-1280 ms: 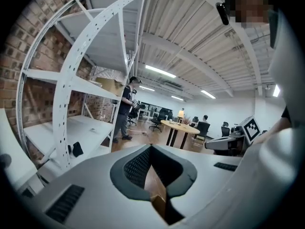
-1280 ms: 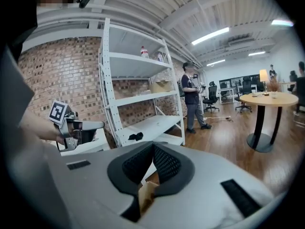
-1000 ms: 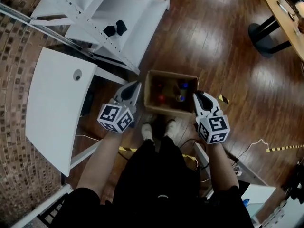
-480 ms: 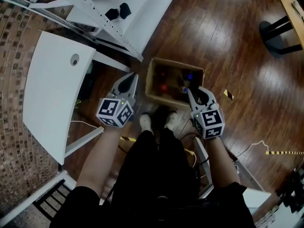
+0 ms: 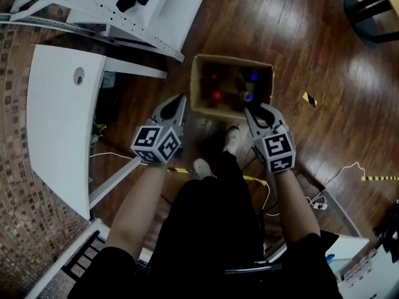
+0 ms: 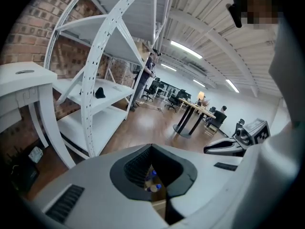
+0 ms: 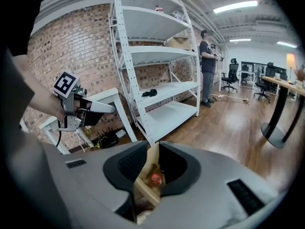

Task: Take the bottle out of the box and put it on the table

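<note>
My left gripper, jaws pressed together and empty, sits by the near left corner of the cardboard box. My right gripper, jaws narrow and opening with nothing between them, hangs at its near right rim. Inside the open box, on the wooden floor, upright: two red-capped bottles and two blue-capped bottles. The white table stands left.

we log the box as plain brown cardboard. inside we see red-capped bottles and blue-capped bottles. floor: dark reddish-brown wood planks. worktop: white. shelf: white, with rows of small dark holes along its rails. wall: brown brick grid. tape: yellow and black stripes. clothing: black. shoes: white.
</note>
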